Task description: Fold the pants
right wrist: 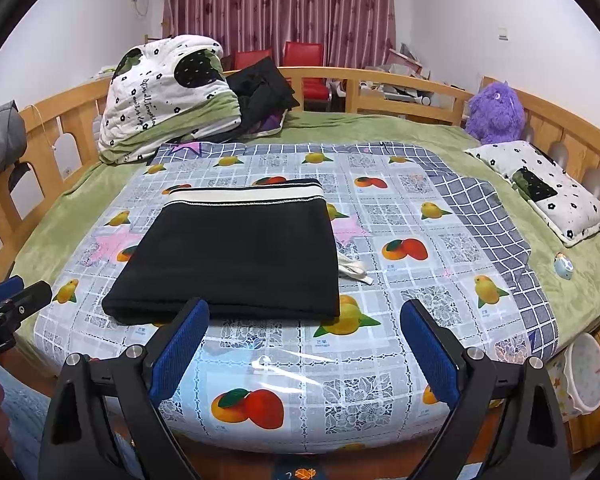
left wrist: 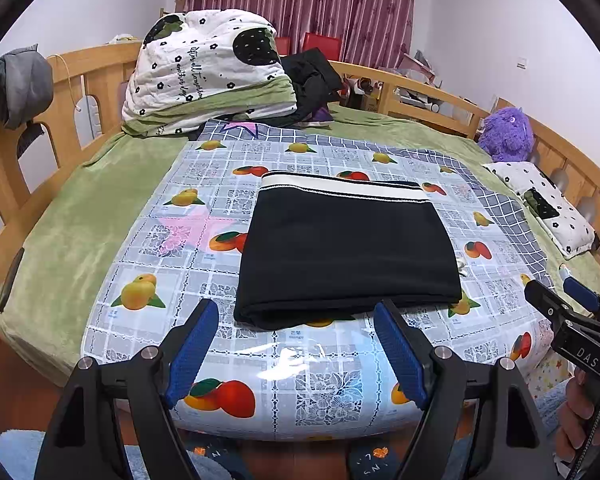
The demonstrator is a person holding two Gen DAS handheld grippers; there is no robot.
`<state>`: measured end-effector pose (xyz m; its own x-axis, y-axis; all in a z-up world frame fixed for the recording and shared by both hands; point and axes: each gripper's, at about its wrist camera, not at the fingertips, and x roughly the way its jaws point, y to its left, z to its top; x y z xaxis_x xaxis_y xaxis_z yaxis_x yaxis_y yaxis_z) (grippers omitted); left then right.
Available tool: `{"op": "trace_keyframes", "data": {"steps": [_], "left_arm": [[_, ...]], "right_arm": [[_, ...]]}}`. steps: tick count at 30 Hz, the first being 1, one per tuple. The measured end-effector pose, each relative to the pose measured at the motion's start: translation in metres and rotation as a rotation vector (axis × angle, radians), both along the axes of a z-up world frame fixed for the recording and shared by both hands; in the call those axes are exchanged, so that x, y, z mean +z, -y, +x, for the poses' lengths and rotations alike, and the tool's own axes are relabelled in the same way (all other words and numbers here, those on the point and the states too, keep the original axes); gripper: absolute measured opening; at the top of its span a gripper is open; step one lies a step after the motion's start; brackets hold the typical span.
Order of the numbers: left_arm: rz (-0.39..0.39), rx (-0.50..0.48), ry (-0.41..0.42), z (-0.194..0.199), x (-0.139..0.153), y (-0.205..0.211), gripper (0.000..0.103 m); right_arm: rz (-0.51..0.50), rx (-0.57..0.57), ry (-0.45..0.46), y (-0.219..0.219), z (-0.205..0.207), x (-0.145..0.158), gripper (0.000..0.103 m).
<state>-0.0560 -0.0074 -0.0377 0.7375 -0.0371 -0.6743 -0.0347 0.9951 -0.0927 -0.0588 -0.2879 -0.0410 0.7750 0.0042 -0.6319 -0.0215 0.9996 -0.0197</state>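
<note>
The black pants (left wrist: 346,252) lie folded into a flat rectangle on the fruit-print plastic cloth (left wrist: 148,240), white waistband at the far edge. They also show in the right wrist view (right wrist: 236,256). My left gripper (left wrist: 296,340) is open and empty, just short of the pants' near edge. My right gripper (right wrist: 304,344) is open and empty, near the pants' near right corner; it also shows at the right edge of the left wrist view (left wrist: 556,300). A white drawstring (right wrist: 354,270) pokes out from the pants' right side.
A folded quilt (left wrist: 204,68) and dark clothes (left wrist: 312,80) sit at the far end of the green bed. A purple plush toy (right wrist: 494,114) and a pillow (right wrist: 548,188) lie at the right. A wooden rail (left wrist: 60,120) surrounds the bed. A white tub (right wrist: 586,376) stands at the near right.
</note>
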Motion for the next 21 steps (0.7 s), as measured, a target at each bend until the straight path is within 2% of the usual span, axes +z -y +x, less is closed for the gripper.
{"op": "trace_keyframes", "data": {"steps": [21], "left_arm": [[-0.003,-0.005,0.004,-0.0013,-0.0004,0.0025,0.079]], "right_arm": [[-0.006,-0.002,-0.002,-0.0006,0.0002,-0.0008,0.095]]}}
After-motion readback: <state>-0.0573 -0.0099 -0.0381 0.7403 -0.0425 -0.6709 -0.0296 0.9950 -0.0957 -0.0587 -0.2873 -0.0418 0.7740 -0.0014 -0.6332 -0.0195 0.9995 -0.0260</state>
